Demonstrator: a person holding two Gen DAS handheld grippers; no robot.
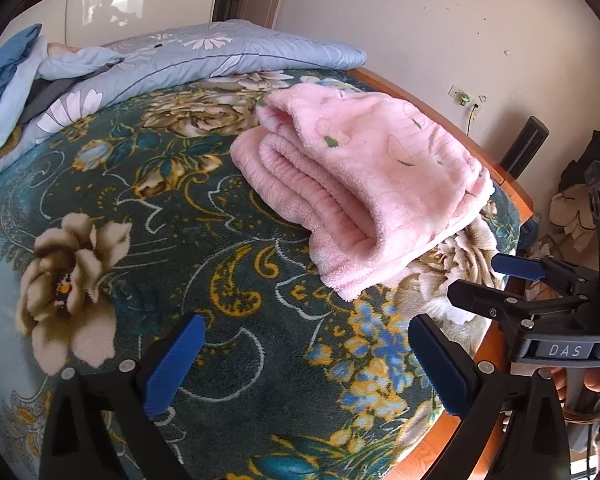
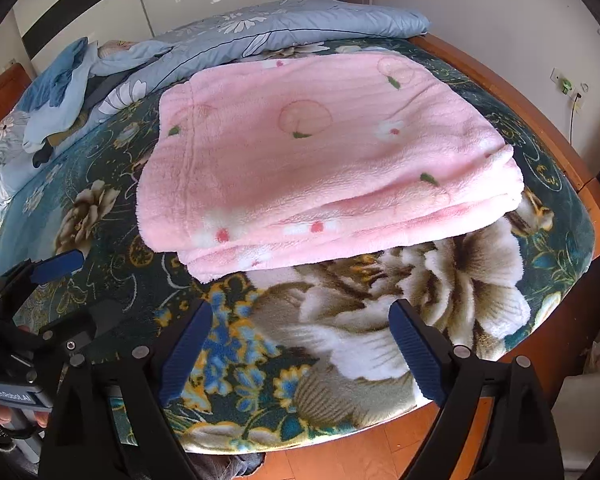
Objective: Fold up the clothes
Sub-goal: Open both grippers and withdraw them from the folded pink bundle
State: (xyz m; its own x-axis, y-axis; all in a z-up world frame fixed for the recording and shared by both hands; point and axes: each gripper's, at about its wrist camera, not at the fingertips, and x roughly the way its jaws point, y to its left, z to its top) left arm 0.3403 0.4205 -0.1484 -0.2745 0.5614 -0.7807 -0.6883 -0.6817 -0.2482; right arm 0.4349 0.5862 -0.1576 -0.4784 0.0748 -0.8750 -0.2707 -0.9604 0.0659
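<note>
Both tongs hang released and empty, left gripper (image 1: 304, 364) and right gripper (image 2: 300, 346) just short of the pink garment (image 2: 320, 168), apparently folded flat on the floral blanket (image 2: 380, 320).

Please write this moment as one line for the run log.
garment: pink, folded, on bed | left gripper: open, empty | right gripper: open, empty | both short of garment

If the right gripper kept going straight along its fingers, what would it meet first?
Most likely the floral bed cover: the open right gripper is angled down at the bare cover, with nothing between its fingers. The folded pink garment lies beyond; depth is hard to judge.
</note>
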